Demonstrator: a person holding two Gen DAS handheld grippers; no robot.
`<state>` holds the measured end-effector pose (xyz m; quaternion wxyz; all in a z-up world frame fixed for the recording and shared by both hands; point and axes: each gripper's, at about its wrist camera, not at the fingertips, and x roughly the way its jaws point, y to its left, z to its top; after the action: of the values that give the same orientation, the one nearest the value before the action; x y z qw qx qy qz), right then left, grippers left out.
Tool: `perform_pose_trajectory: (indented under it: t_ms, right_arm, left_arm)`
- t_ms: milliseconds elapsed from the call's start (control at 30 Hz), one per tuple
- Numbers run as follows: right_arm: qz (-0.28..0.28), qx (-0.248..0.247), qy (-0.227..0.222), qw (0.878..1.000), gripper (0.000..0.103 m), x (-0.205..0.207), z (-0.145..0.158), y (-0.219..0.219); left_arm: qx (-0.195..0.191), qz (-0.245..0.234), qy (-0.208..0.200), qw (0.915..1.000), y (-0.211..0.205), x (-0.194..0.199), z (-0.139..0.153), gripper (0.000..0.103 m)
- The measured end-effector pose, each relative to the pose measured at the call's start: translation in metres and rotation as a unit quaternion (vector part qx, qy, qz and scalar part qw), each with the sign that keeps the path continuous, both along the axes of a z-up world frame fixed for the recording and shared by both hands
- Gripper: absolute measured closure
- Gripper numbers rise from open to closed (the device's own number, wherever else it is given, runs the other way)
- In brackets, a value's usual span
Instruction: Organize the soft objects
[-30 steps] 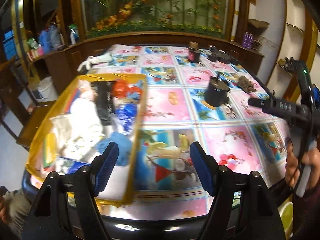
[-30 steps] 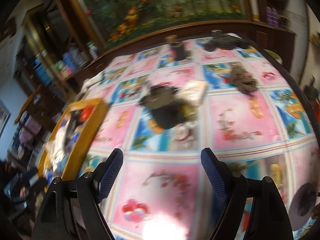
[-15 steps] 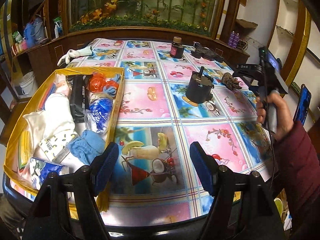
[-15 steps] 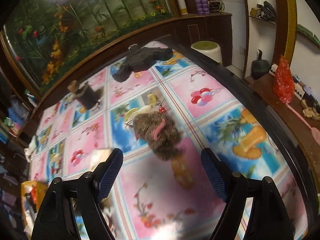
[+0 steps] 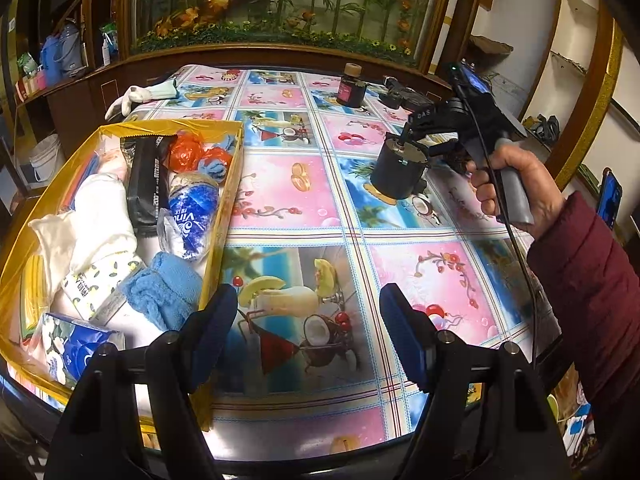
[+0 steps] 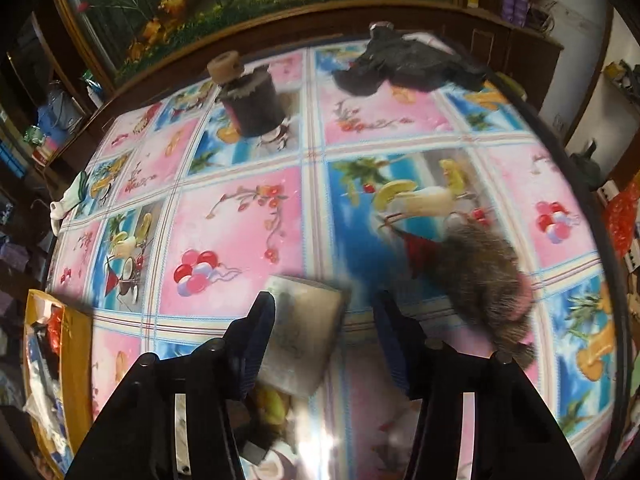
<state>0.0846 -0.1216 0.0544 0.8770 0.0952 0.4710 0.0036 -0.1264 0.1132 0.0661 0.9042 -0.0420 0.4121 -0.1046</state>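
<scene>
The right hand-held gripper point(image 6: 324, 332), jaws open and empty, reaches over the worktop point(image 6: 240, 240) toward the furry brown toy point(image 6: 480, 272) beside it; next, centre and close. The left hand-held gripper point(image 5: 306, 332) waits open beside the yellow box point(image 5: 228, 200).

Yellow box point(image 5: 230, 184), pink-and-blue checked tablecloth point(image 5: 280, 200), seemingly brown furry toy point(image 6: 484, 280)
</scene>
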Motion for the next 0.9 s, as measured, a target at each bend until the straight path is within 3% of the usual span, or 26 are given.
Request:
perform_pose_trajectory:
  t_ms: [67, 133, 167, 300, 433, 567, 667, 700, 733, 800, 867, 900]
  right_arm:
    - [0.015, -0.002, 0.016, 1.0, 0.041, 0.013, -0.006, 0.009]
    - [0.017, -0.016, 0.034, 0.999, 0.044, 0.027, -0.018, 0.009]
    - [0.013, -0.027, 0.029, 0.999, 0.055, 0.029, -0.02, 0.008]
    - [-0.009, -0.019, 0.031, 0.999, 0.057, 0.018, -0.026, 0.001]
    - [-0.048, -0.026, 0.029, 0.998, 0.057, -0.02, -0.026, -0.019]
    - [-0.002, -0.006, 0.041, 0.999, 0.052, -0.071, -0.035, -0.005]
    - [0.073, 0.062, 0.058, 0.994, 0.05, -0.1, -0.032, 0.011]
    - [0.074, 0.067, 0.047, 0.994, 0.048, -0.104, -0.025, 0.01]
    - [0.056, 0.051, 0.011, 0.997, 0.043, -0.107, -0.011, 0.004]
    - [-0.016, -0.024, -0.074, 0.997, 0.001, -0.104, 0.019, -0.011]
    - [-0.076, -0.088, -0.114, 0.987, 0.001, -0.085, 0.031, -0.023]
    - [-0.095, -0.111, -0.111, 0.983, 0.001, -0.067, 0.03, -0.03]
  left_arm:
    - [0.001, 0.0, 0.001, 1.0, -0.001, 0.0, 0.0, 0.03]
    - [0.0, 0.0, 0.0, 1.0, 0.0, -0.001, 0.0, 0.03]
    - [-0.001, 0.001, -0.001, 1.0, 0.001, -0.001, 0.0, 0.03]
    - [-0.008, 0.007, 0.0, 0.9999, 0.005, 0.0, -0.002, 0.03]
    - [-0.014, 0.005, 0.004, 0.9999, 0.006, 0.001, -0.004, 0.03]
    - [-0.018, 0.001, 0.008, 0.9998, 0.003, 0.002, -0.007, 0.03]
    - [-0.028, -0.005, 0.008, 0.9996, 0.002, 0.002, -0.007, 0.03]
    - [-0.03, -0.007, 0.008, 0.9995, 0.0, 0.002, -0.007, 0.03]
    - [-0.032, -0.011, 0.008, 0.9994, -0.002, 0.002, -0.006, 0.03]
    - [-0.033, -0.022, 0.01, 0.9991, -0.007, 0.001, -0.006, 0.03]
    - [-0.044, -0.035, 0.019, 0.9982, -0.012, 0.002, -0.007, 0.03]
    - [-0.053, -0.042, 0.026, 0.9973, -0.015, 0.003, -0.007, 0.03]
